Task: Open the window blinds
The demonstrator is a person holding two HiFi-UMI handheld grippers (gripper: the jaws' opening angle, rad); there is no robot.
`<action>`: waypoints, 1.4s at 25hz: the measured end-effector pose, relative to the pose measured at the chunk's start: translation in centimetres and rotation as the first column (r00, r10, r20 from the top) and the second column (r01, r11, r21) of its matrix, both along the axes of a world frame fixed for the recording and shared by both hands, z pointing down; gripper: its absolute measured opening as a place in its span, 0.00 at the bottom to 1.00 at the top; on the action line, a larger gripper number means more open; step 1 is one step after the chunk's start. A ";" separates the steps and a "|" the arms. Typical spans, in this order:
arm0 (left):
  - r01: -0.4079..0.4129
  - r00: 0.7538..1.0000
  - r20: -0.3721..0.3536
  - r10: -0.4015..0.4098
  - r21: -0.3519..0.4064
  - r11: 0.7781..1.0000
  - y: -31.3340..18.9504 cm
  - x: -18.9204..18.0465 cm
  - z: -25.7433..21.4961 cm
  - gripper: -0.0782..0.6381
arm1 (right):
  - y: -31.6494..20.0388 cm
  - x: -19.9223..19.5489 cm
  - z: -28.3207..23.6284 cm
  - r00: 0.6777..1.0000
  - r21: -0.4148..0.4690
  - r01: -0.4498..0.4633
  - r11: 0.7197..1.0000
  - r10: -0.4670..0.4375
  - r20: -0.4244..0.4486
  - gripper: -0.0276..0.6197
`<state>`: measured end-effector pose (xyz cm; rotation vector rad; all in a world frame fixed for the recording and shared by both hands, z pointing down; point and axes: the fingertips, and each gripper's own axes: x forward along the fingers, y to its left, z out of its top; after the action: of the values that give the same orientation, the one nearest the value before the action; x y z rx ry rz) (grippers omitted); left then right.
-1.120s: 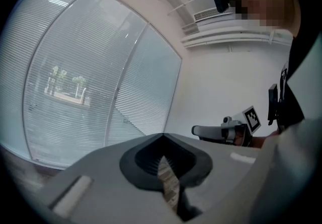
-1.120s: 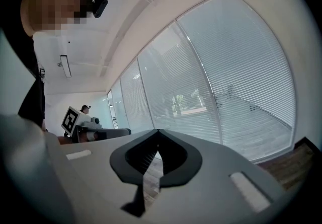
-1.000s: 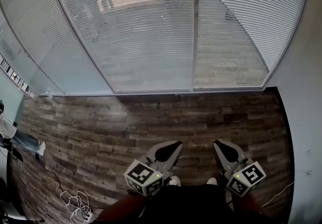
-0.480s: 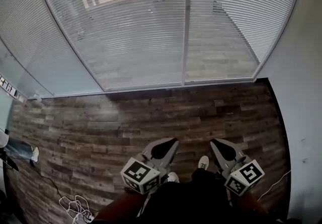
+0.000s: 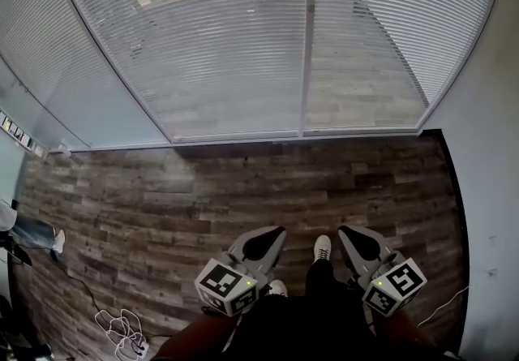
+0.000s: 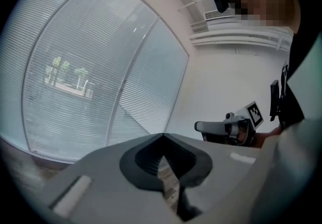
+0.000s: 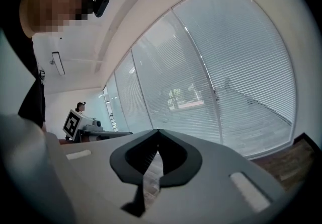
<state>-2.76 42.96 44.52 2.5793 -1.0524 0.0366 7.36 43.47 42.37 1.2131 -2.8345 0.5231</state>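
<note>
Head view finds you standing on the wood plank floor [image 5: 243, 189], facing the window blinds [image 5: 235, 43], which hang lowered across the tall glass panels on the far side. Their slats lie flat enough that trees and pavement outside show through them. A white mullion [image 5: 305, 43] divides the two middle panels. You hold both tools low and near your body, well apart from the blinds.

The left gripper [image 5: 272, 236] points toward the window; in the left gripper view its jaws meet at the tips, with nothing between them and only a sliver of floor showing behind the dark pads [image 6: 151, 155]. The right gripper [image 5: 350, 235] sits level with it on the right, and the right gripper view shows its jaws likewise drawn together on nothing.

One white shoe [image 5: 322, 247] steps forward between the two tools. A loose coil of white cable [image 5: 122, 325] lies on the floor at the near left. A plain wall [image 5: 486, 189] meets the window on the right. At the far left edge, another person's leg [image 5: 32, 231] reaches into view.
</note>
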 end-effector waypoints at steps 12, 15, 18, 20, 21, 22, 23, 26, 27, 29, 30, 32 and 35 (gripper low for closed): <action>0.040 0.999 0.034 -0.042 0.042 0.998 -11.8 6.6 -2.3 0.11 | -12.5 5.7 -1.7 0.997 0.060 0.068 0.996 -0.070 0.037 0.09; 0.039 0.998 0.045 -0.041 0.052 0.998 -13.9 9.0 -2.6 0.11 | -14.7 8.1 -1.9 0.996 0.070 0.072 0.995 -0.075 0.048 0.09; 0.046 0.997 0.052 -0.049 0.056 0.997 -15.9 11.3 -2.6 0.11 | -16.8 10.6 -2.0 0.995 0.077 0.076 0.994 -0.081 0.057 0.09; 0.059 0.997 0.040 -0.061 0.052 0.997 -17.5 12.6 -2.7 0.11 | -18.4 12.2 -2.0 0.994 0.083 0.083 0.993 -0.088 0.063 0.09; 0.066 0.997 0.033 -0.068 0.051 0.996 -18.1 13.2 -2.8 0.11 | -19.1 12.9 -1.9 0.994 0.085 0.087 0.993 -0.093 0.065 0.09; 0.074 0.997 0.029 -0.075 0.052 0.996 -18.6 13.8 -2.8 0.11 | -19.7 13.5 -1.8 0.993 0.085 0.092 0.992 -0.098 0.067 0.09; 0.080 0.996 0.030 -0.081 0.053 0.995 -18.9 14.3 -2.8 0.11 | -20.1 13.9 -1.6 0.992 0.083 0.097 0.992 -0.103 0.069 0.09; 0.088 0.995 0.052 -0.090 0.043 0.995 -19.1 15.2 -2.5 0.11 | -20.8 14.5 -1.0 0.989 0.063 0.113 0.992 -0.118 0.089 0.08; 0.094 0.994 0.060 -0.096 0.039 0.995 -19.4 15.3 -2.4 0.11 | -21.0 14.5 -0.9 0.987 0.058 0.122 0.991 -0.127 0.094 0.08; 0.116 0.991 0.070 -0.118 0.032 0.993 -20.1 15.1 -2.2 0.11 | -21.7 14.6 -0.6 0.985 0.053 0.140 0.989 -0.145 0.098 0.09; 0.128 0.989 0.074 -0.129 0.026 0.991 -20.4 14.9 -2.1 0.11 | -22.1 14.5 -0.5 0.983 0.049 0.145 0.988 -0.150 0.102 0.09; 0.141 0.986 0.085 -0.141 0.011 0.990 -20.7 14.7 -1.9 0.11 | -22.8 14.5 -0.2 0.982 0.038 0.147 0.988 -0.151 0.113 0.09; 0.142 0.985 0.096 -0.141 -0.006 0.990 -21.4 14.6 -1.3 0.11 | -23.7 14.6 0.2 0.982 0.025 0.142 0.990 -0.144 0.126 0.08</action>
<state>11.80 21.59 43.26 2.5062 -1.2636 0.1321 21.95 19.73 42.55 1.0025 -3.0078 0.5925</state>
